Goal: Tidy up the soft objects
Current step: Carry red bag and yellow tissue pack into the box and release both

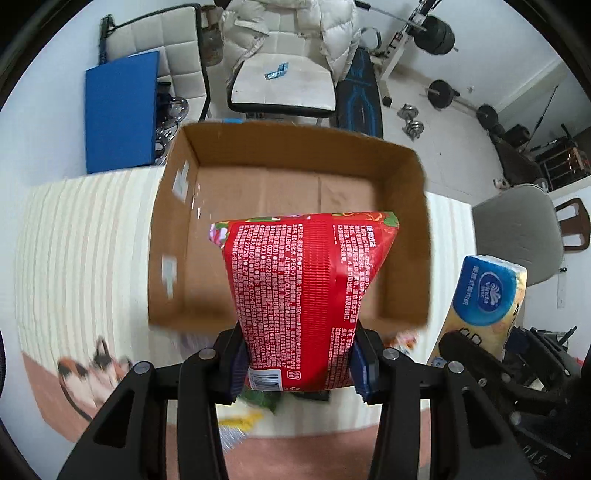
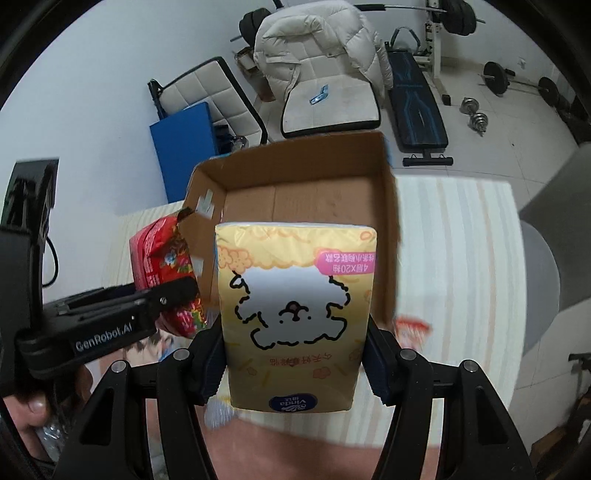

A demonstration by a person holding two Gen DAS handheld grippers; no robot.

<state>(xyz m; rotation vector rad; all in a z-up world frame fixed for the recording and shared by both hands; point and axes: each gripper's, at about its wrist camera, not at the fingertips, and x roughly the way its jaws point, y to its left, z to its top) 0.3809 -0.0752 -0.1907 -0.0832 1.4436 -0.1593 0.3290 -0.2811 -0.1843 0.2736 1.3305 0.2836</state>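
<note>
My left gripper (image 1: 297, 363) is shut on a red soft pack (image 1: 306, 291) with white print and holds it above the near edge of an open cardboard box (image 1: 291, 155). My right gripper (image 2: 293, 363) is shut on a yellow tissue pack (image 2: 295, 314) with a cartoon dog and holds it over the near wall of the same box (image 2: 388, 221). The box interior looks bare. The tissue pack shows at the right in the left wrist view (image 1: 484, 295). The red pack (image 2: 162, 258) and left gripper (image 2: 173, 295) show at the left in the right wrist view.
The box stands on a striped cloth-covered table (image 1: 81, 251). Behind it are a blue board (image 1: 120, 110), white padded chairs with a puffer jacket (image 1: 291, 33), a weight bench (image 2: 417, 99) and dumbbells (image 1: 412, 122). A grey chair (image 1: 517, 236) stands at the right.
</note>
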